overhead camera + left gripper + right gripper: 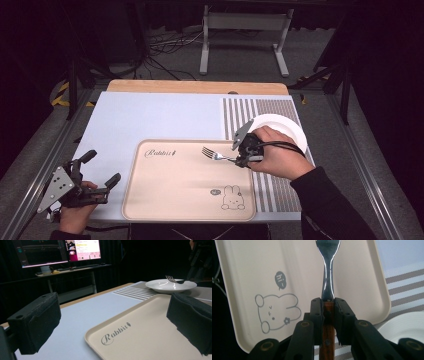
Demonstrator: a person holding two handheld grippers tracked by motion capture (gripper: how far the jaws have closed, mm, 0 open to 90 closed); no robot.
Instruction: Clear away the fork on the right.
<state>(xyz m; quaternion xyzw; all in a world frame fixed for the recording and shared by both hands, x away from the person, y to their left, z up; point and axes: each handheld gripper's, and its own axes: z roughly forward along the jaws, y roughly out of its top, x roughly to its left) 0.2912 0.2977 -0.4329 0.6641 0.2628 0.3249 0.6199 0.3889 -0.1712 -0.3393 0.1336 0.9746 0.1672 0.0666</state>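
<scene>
Two grippers show in the high view: the right gripper [239,159] clamps a fork [212,154] by its handle, tines out over the right half of the beige tray [165,200], which lies at the table's near edge. A white plate [287,127] sits on the striped mat [280,190] just behind that hand. The left gripper [102,172] hangs at the table's near left corner, jaws apart and empty.

In the left gripper view, its black jaws frame the tray; the plate [160,286] and fork [172,279] lie beyond, with a monitor [60,250] behind.

In the right gripper view, the jaws pinch the fork's wooden handle [327,322]; its metal neck reaches over the tray's rabbit drawing [277,313].
</scene>
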